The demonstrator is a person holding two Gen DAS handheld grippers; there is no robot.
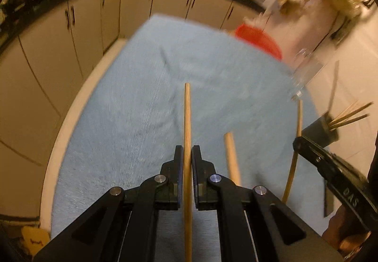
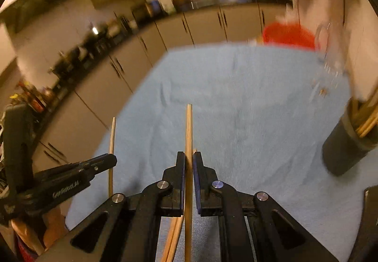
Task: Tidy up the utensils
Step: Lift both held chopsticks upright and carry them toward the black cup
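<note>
Left wrist view: the left gripper (image 1: 187, 155) is clamped on a wooden chopstick (image 1: 187, 115) above the blue cloth (image 1: 146, 101). Right of it, the right gripper (image 1: 298, 142) pinches another chopstick (image 1: 298, 118); a loose stick (image 1: 231, 158) lies on the cloth between them. A dark holder (image 1: 319, 131) with sticks stands at the cloth's right edge.

Right wrist view: the right gripper (image 2: 188, 162) is clamped on its chopstick (image 2: 189, 129) over the cloth (image 2: 248, 108); the holder (image 2: 347, 146) stands at the cloth's right edge.
</note>
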